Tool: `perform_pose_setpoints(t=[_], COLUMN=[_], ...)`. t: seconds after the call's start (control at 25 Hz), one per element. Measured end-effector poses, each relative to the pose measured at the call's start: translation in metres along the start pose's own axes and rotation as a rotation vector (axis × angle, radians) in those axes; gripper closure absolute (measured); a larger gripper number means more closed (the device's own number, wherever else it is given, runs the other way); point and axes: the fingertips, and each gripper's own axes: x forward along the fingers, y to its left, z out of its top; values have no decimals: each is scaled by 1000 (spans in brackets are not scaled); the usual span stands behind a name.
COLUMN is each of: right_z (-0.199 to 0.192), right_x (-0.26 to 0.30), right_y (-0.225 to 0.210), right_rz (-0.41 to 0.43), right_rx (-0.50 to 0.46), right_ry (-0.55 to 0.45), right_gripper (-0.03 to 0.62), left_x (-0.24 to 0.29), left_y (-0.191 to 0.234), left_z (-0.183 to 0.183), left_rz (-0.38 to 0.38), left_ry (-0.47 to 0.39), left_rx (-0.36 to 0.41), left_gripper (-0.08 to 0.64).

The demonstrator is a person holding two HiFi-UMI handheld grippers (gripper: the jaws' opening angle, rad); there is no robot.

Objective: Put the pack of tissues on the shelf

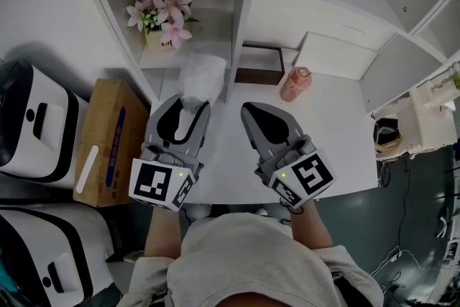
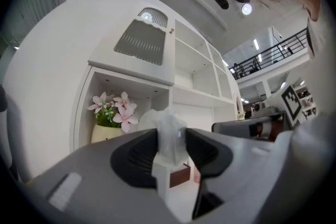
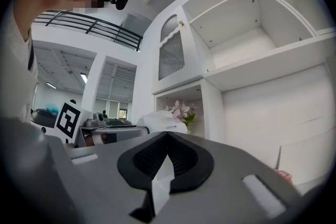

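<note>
Ops: Status on the pack of tissues (image 1: 203, 74)?

Rig: Clamped in the left gripper (image 1: 192, 110). Left gripper view shows both jaws pressed on the clear wrap from either side, with the pack sticking out past the tips.

Ops: Where is it relative to the shelf (image 1: 241, 18)?

Rig: At the mouth of the low open compartment, up off the desk (image 1: 338, 133). In head view it overlaps the compartment's front edge beside the divider post. Can't tell whether it touches the shelf floor.

Ops: Anything in that compartment?

Rig: Pink flowers (image 1: 164, 14) in a pale pot (image 1: 159, 39), set toward the back left. The pack sits near them, to their right and closer to the person. No contact visible.

Ops: Right gripper (image 1: 249, 111)?

Rig: Jaws closed tip to tip, nothing between them. It's over the desk, level, just right of the left one and pointing at the shelf.

Ops: Other items nearby?

Rig: Brown box (image 1: 259, 67) against the shelf base, right of the pack. Pink bottle (image 1: 295, 83) just right of that. Cardboard box (image 1: 104, 141) off the desk's left edge, beside the left gripper. Neither gripper is touching any of them.
</note>
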Motion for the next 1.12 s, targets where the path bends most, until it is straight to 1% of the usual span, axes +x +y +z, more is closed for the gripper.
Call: perform_pose_setpoints(t=[0.76, 0.92, 1.12], right_z=[-11, -14, -15], right_x=[7, 6, 7], right_y=[-23, -31, -41], right_rz=[-105, -130, -155], right_rx=[-13, -9, -8], right_ry=[38, 43, 46], right_gripper=[592, 592, 592], left_x=[47, 58, 73], left_y=[34, 39, 46], left_z=[-28, -33, -39], left_rz=[-8, -15, -12], left_ry=[47, 53, 65], left_rx=[-17, -31, -18], left_gripper=[396, 396, 396])
